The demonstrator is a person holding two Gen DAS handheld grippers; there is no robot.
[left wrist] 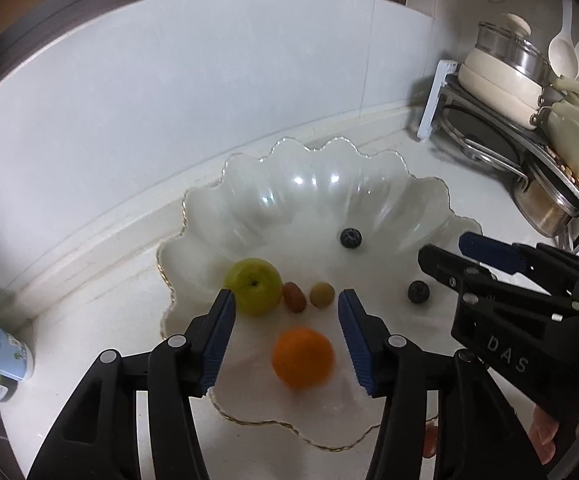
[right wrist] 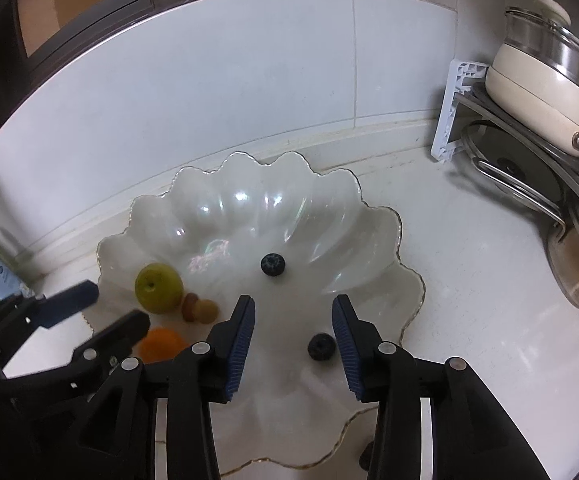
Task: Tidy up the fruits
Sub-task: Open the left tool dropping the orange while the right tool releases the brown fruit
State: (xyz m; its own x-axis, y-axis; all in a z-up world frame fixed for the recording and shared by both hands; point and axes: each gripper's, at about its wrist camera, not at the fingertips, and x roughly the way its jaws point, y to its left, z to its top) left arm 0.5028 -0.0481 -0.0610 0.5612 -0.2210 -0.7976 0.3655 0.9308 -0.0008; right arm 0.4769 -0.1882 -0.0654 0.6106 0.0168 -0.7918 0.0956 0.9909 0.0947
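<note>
Leftmost in the scalloped glass bowl (left wrist: 429, 196) on the white bench (right wrist: 469, 248) sits a green apple (left wrist: 254, 286), then two small brownish fruits (left wrist: 294, 297) and an orange (left wrist: 302, 358) between the left gripper (left wrist: 287, 332)'s wide, empty jaws. Two blueberries (right wrist: 272, 264) lie further right, one just beside the right gripper (right wrist: 294, 338)'s spread, empty jaws.

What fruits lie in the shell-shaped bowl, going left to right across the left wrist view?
Green apple → small reddish fruit → small tan fruit → far blueberry → near blueberry. The orange lies nearer the camera, below the two small fruits, so its place in the order is unclear.
</note>
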